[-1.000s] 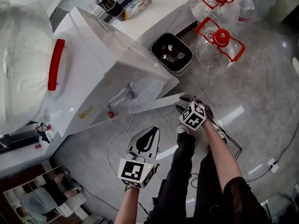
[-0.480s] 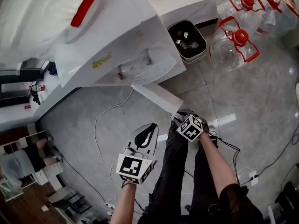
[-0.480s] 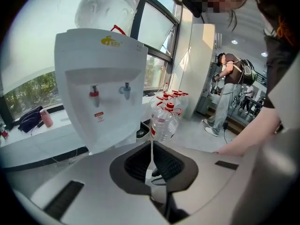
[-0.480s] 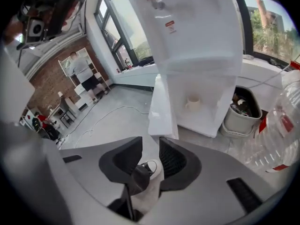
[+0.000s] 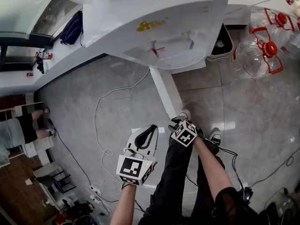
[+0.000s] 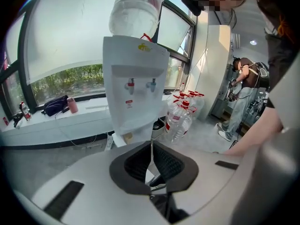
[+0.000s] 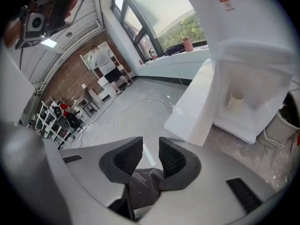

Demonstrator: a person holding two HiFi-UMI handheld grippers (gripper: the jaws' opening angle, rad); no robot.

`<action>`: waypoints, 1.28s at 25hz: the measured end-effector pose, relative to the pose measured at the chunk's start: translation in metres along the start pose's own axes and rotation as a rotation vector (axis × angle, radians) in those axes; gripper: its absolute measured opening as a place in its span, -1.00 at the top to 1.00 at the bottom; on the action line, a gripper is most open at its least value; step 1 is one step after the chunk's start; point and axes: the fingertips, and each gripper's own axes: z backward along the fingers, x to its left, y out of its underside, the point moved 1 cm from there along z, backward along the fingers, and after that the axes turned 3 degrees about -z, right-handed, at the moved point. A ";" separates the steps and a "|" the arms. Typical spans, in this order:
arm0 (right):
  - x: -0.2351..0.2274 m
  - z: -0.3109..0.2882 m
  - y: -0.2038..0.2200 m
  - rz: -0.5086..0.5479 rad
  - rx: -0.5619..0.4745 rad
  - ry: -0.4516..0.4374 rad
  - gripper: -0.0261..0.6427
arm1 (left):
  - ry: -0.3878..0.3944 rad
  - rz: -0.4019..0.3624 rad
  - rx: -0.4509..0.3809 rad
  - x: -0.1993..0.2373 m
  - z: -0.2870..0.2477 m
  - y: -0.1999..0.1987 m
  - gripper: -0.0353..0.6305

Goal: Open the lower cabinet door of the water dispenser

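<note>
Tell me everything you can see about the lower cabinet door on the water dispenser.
The lower cabinet door is a plain white flat panel, seemingly plastic or painted metal. It stands wide open, swung out from the water dispenser over the grey floor, joined along one upright edge. In the right gripper view the compartment behind it holds what looks like a pale cup. Nothing else touches the door.

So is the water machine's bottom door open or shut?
Open. The lower cabinet door stands out from the water dispenser, showing a cup inside.
</note>
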 end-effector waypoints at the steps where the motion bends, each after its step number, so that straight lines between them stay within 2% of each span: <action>1: 0.005 -0.005 -0.001 0.006 0.007 -0.014 0.57 | -0.012 0.010 0.000 0.005 0.003 0.003 0.82; 7: 0.022 -0.010 -0.011 0.069 0.033 -0.051 0.53 | -0.051 0.036 -0.020 0.022 0.011 0.001 0.82; 12: 0.026 0.030 -0.026 0.084 -0.006 -0.032 0.50 | -0.044 0.029 -0.049 0.014 0.018 -0.019 0.82; 20: 0.030 0.149 -0.074 0.007 -0.172 0.052 0.50 | -0.007 -0.026 -0.104 -0.026 0.048 -0.070 0.82; 25: 0.048 0.235 -0.095 0.027 -0.238 0.092 0.50 | -0.027 -0.046 -0.137 -0.056 0.078 -0.100 0.82; 28: 0.059 0.288 -0.110 0.048 -0.291 0.124 0.50 | -0.059 -0.031 -0.168 -0.076 0.105 -0.122 0.82; 32: 0.080 0.353 -0.118 0.028 -0.337 0.136 0.52 | -0.082 0.020 -0.191 -0.112 0.143 -0.138 0.82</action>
